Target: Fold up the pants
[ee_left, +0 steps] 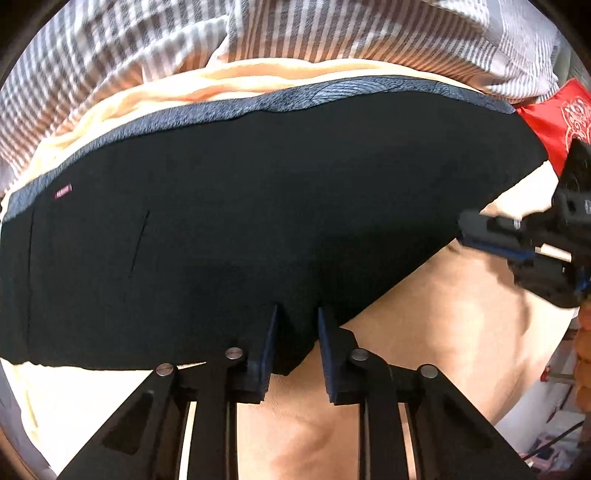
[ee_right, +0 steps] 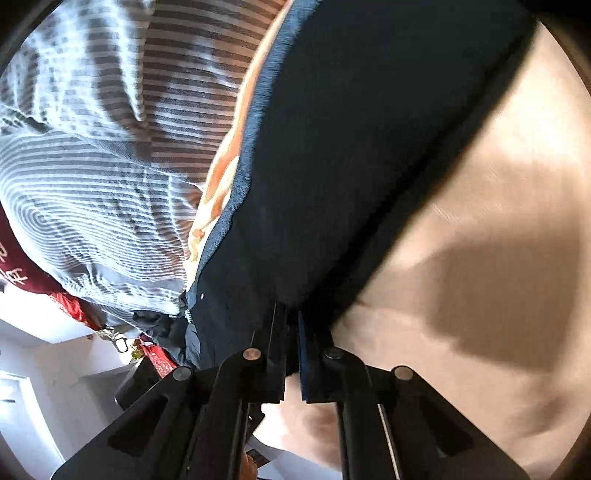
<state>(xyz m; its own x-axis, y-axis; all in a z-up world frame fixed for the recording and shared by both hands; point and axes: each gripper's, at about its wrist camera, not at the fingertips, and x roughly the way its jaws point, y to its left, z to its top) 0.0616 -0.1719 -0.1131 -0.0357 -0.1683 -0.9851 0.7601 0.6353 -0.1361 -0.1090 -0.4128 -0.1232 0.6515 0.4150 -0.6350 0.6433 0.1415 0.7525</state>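
- Black pants [ee_left: 258, 206] lie spread on a beige bed sheet [ee_left: 461, 314]; a blue-grey band runs along the far edge, and a small red label sits near the left end.
- Left gripper [ee_left: 297, 317]: jaws part-open with a clear gap, straddling the near hem. Cloth sits between the pads, but no pinch is evident.
- Right gripper [ee_right: 291, 317]: jaws nearly together on a corner of the pants, which looks clamped.
- Risk: only one side appears truly held. If the left lifts before closing, the hem could slip and the fold would skew.
- Risk: the right grip sits at the very edge of the cloth, so a pull may strip it out.
- Risk: a bite taken too deep could catch the sheet along with the pants.
- Hard to read: black fabric hides layers and creases, so how many folds are done is unclear.
- Motion blur smears the right wrist view, and the exact pinch depth cannot be told.
- A striped blanket [ee_left: 332, 33] and a red item [ee_left: 554, 114] lie beyond, cut off by the rim.
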